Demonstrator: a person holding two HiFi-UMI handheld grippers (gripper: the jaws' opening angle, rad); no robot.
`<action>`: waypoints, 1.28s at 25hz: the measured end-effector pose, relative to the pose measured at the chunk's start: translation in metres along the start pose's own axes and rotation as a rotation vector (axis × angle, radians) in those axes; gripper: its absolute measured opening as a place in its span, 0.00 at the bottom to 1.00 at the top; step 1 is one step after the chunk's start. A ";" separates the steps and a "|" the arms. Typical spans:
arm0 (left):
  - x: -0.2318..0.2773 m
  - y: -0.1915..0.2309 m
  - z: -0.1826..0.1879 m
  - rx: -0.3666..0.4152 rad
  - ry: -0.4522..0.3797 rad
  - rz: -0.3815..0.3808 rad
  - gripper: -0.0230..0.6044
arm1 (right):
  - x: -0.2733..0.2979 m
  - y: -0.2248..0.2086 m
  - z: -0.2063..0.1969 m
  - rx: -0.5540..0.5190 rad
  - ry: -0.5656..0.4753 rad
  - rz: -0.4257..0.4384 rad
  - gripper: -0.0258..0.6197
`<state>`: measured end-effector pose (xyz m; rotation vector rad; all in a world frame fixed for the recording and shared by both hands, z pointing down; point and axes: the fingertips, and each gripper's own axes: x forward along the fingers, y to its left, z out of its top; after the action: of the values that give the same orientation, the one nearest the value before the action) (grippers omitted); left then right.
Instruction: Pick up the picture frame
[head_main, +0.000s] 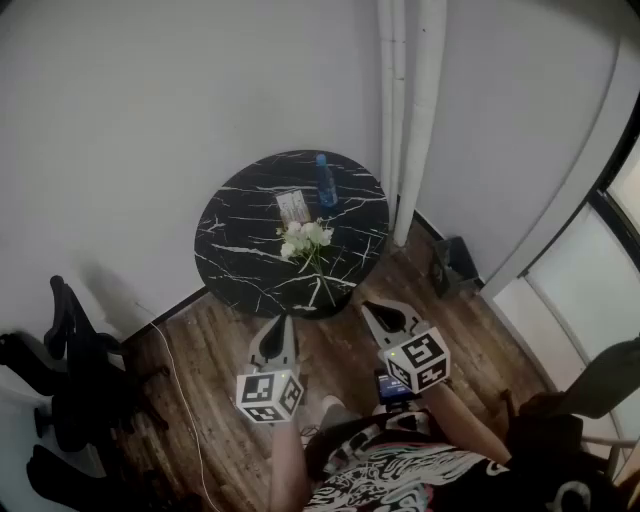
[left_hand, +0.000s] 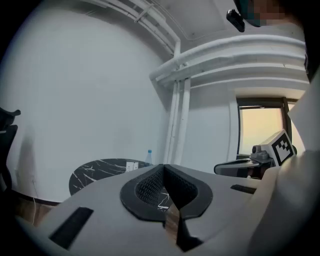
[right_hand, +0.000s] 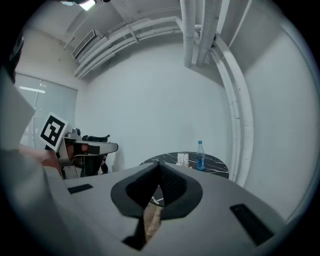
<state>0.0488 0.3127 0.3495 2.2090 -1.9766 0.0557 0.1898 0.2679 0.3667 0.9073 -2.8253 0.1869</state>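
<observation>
The picture frame (head_main: 292, 207) stands on the round black marble table (head_main: 235, 225), toward its far side by the white wall (head_main: 150, 110); a blue bottle (head_main: 325, 182) stands just beside it on the right, and a bunch of white flowers (head_main: 307, 240) lies on the tabletop just in front of it, nearer the person; the left gripper (head_main: 280, 322) is held over the wooden floor (head_main: 220, 350) at the near edge of the table, its jaws clenched together with nothing between them; the right gripper (head_main: 372, 308) is held beside it, likewise closed tight and empty; both point roughly level toward the table, and both are well apart from the frame; each gripper view shows the other gripper off to one side, and the table with frame and bottle beyond the joined jaw tips; white pipes (head_main: 410, 100) run up the wall just right of the table; a black office chair (head_main: 60, 370) stands on the floor at the left.
</observation>
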 end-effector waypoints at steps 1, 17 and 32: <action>0.002 -0.001 0.000 0.001 0.003 -0.001 0.06 | 0.000 -0.002 0.000 0.001 0.001 -0.001 0.07; 0.013 -0.008 0.005 0.003 -0.012 0.021 0.06 | -0.006 -0.016 0.000 -0.026 -0.019 0.000 0.07; 0.067 0.042 -0.002 0.031 0.020 0.069 0.06 | 0.062 -0.048 -0.004 0.063 -0.001 0.032 0.07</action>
<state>0.0152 0.2424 0.3653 2.1502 -2.0546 0.1180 0.1683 0.1947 0.3860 0.8749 -2.8516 0.2817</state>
